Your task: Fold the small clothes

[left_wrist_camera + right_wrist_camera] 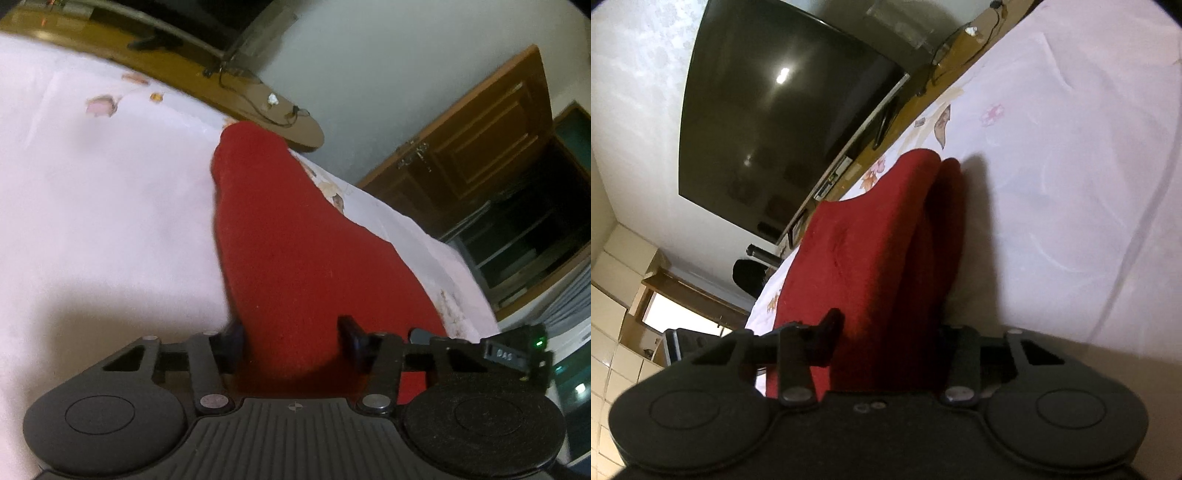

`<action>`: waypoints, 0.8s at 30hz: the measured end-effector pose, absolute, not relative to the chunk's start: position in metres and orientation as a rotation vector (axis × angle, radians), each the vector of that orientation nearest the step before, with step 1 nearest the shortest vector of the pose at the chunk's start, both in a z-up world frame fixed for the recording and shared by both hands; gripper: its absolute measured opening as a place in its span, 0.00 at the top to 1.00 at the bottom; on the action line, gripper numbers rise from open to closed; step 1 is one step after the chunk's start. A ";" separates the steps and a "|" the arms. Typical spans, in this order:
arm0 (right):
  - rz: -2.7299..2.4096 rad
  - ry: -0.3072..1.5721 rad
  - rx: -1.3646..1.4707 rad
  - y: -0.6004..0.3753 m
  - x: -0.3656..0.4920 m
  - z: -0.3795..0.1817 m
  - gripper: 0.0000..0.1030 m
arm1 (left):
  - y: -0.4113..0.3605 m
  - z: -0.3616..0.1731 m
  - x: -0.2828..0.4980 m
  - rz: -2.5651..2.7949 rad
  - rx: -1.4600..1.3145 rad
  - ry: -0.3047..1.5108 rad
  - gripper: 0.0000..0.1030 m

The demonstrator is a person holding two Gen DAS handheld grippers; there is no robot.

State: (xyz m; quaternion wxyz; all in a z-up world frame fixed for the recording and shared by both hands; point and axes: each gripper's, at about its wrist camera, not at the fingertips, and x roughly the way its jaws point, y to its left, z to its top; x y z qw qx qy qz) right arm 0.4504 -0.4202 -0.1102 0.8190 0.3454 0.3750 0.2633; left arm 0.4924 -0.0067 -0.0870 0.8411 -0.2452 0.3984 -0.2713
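A small red garment point(273, 229) lies on a pale pink bedsheet point(110, 206) and runs away from the camera in a long, raised fold. In the left wrist view my left gripper point(291, 332) has the near end of the fabric bunched between its two black fingers point(349, 328), which press on it. The right wrist view shows the same red garment point(871, 236) doubled into two layers. My right gripper point(888, 332) is shut on its near end. One of its fingers point(831, 326) shows, while the other is mostly hidden behind the cloth.
The sheet point(1071, 184) has faint flower prints. Past the bed's far edge runs a wooden shelf point(236, 92) with cables. A large dark television point(783, 110) hangs on the wall, and a wooden door point(480, 136) stands at the right.
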 end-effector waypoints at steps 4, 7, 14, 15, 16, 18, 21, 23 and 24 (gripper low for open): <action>0.551 0.770 0.696 -0.414 0.448 -0.102 0.62 | -0.007 -0.076 0.488 -0.568 -0.490 0.820 0.58; 0.554 0.748 0.693 -0.412 0.443 -0.094 0.63 | -0.004 -0.069 0.486 -0.574 -0.489 0.808 0.60; 0.566 0.725 0.636 -0.394 0.434 -0.067 0.63 | 0.012 -0.048 0.469 -0.575 -0.470 0.767 0.60; 0.567 0.724 0.629 -0.389 0.433 -0.063 0.63 | 0.018 -0.043 0.466 -0.577 -0.467 0.760 0.60; 0.569 0.722 0.622 -0.384 0.431 -0.059 0.63 | 0.022 -0.040 0.464 -0.578 -0.465 0.755 0.60; 0.572 0.719 0.609 -0.373 0.428 -0.053 0.63 | 0.034 -0.032 0.459 -0.580 -0.457 0.741 0.60; 0.576 0.714 0.596 -0.351 0.425 -0.044 0.63 | 0.055 -0.021 0.453 -0.571 -0.449 0.724 0.60; 0.585 0.714 0.585 -0.334 0.424 -0.039 0.63 | 0.074 -0.013 0.446 -0.560 -0.445 0.713 0.60; 0.592 0.715 0.580 -0.325 0.423 -0.037 0.63 | 0.082 -0.011 0.443 -0.556 -0.446 0.709 0.60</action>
